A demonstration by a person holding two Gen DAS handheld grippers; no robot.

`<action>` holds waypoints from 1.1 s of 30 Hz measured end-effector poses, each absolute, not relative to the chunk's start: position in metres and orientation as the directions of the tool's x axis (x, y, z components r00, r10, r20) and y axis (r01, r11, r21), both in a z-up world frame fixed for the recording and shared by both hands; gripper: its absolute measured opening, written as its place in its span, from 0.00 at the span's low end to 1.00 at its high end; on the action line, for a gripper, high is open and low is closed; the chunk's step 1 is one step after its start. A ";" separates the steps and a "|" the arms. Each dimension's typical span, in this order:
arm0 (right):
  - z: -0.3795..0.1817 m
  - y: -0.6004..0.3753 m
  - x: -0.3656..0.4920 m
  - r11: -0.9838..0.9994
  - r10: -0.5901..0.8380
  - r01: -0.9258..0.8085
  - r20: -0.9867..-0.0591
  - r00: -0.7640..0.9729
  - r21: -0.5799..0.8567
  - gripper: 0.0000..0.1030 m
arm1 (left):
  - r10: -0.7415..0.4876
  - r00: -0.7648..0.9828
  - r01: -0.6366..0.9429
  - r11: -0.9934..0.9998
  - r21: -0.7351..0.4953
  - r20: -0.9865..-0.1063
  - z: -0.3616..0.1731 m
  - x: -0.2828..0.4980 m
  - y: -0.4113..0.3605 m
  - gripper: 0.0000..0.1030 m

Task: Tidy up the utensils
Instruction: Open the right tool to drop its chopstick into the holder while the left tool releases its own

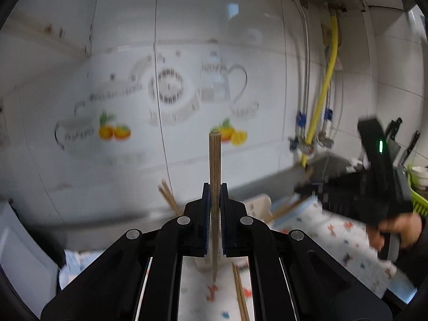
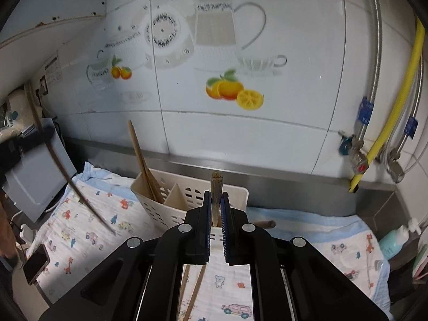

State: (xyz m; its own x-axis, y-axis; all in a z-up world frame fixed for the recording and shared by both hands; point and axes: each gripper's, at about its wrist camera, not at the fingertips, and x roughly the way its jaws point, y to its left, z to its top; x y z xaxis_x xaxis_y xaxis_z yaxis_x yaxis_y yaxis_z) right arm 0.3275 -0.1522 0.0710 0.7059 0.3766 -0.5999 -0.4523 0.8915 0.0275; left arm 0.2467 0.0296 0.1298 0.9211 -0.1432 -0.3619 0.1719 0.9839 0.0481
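Left claw is closed on a single wooden chopstick, held upright between the blue pads; its blunt end stands well above the fingertips and its thin end hangs below the claw, just over the patterned cloth. In the right wrist view this same chopstick shows as a long dark stick slanting down over the cloth at the far left. Right claw is likewise closed on a second chopstick, upright, its blunt end poking just past the fingertips, directly in front of the cream perforated utensil holder. The holder sits on the cloth near the steel back edge of the worktop; a divider splits it into compartments, and the left compartment holds two chopsticks leaning left against its wall. Two loose chopsticks lie on the cloth below the right claw, and another pair shows below the left claw; I cannot tell whether they are the same pair. A brown handle end lies on the cloth just right of the right claw. Outward: white tiled wall with fruit and teapot decals, yellow hose and braided metal hoses at the right, a phone at the cloth's left edge, a pump bottle at far right. Left view is motion-blurred.
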 end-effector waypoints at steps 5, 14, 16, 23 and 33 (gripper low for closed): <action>0.057 -0.153 0.335 0.895 0.366 -0.445 -0.617 0.697 0.029 0.07 | -0.123 0.940 0.150 0.987 0.062 -0.317 0.147 0.269 0.021 0.05; 0.055 -0.158 0.333 0.895 0.361 -0.446 -0.603 0.711 0.011 0.08 | -0.090 0.948 0.107 0.993 0.039 -0.307 0.141 0.310 0.021 0.05; 0.056 -0.159 0.330 0.897 0.353 -0.442 -0.593 0.723 -0.005 0.09 | -0.091 0.944 0.102 0.995 0.018 -0.316 0.136 0.316 0.023 0.05; 0.065 -0.168 0.308 0.899 0.366 -0.438 -0.539 0.759 -0.006 0.18 | -0.102 0.925 0.099 0.995 -0.026 -0.367 0.110 0.332 0.032 0.05; 0.060 -0.175 0.267 0.895 0.386 -0.445 -0.507 0.771 0.005 0.23 | -0.108 0.892 0.088 0.994 -0.066 -0.439 0.083 0.343 0.042 0.07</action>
State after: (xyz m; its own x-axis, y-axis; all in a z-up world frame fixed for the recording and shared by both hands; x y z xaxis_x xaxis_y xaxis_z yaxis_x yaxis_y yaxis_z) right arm 0.2666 -0.1752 0.0596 0.7709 0.3861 -0.5067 -0.4450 0.8955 0.0052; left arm 0.3432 0.0423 0.0829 0.8919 -0.1082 -0.4391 0.0883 0.9939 -0.0656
